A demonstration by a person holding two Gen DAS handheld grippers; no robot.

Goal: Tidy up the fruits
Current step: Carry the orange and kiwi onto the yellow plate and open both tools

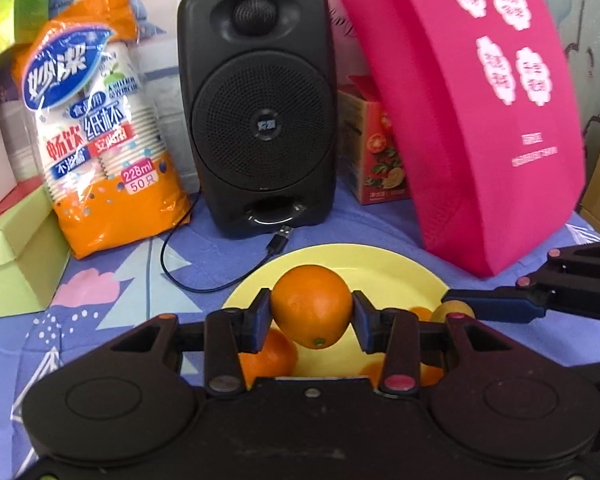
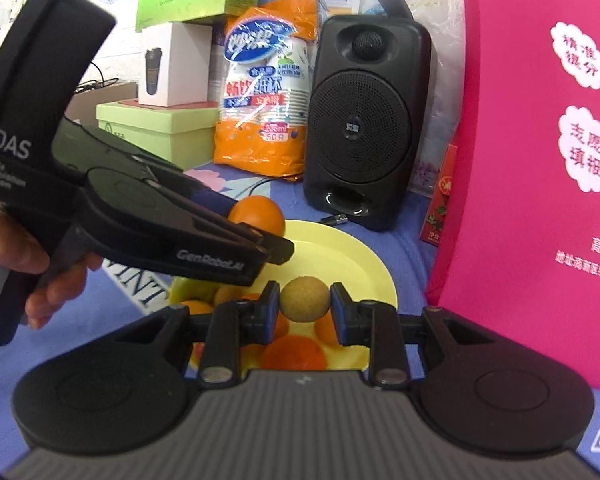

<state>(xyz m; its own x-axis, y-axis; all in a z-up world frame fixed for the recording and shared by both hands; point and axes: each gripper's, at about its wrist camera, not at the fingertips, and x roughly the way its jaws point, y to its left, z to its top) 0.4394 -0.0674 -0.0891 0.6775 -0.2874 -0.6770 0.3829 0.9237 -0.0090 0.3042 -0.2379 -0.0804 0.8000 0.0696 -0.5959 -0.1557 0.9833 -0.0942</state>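
left gripper (image 1: 311, 312) clamps orange (image 1: 311, 306) above plate (image 1: 380, 264) | right gripper (image 2: 305, 304) clamps longan (image 2: 305, 299) (small, tan) above plate | speaker (image 1: 256, 120) behind

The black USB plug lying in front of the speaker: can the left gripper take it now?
Probably not yet. The left gripper is shut on a large orange, so its jaws are occupied; the black USB plug itself lies uncovered beyond the yellow plate.

both grippers' fingers (image 1: 262, 318) (image 2: 270, 312) clamped, side by side
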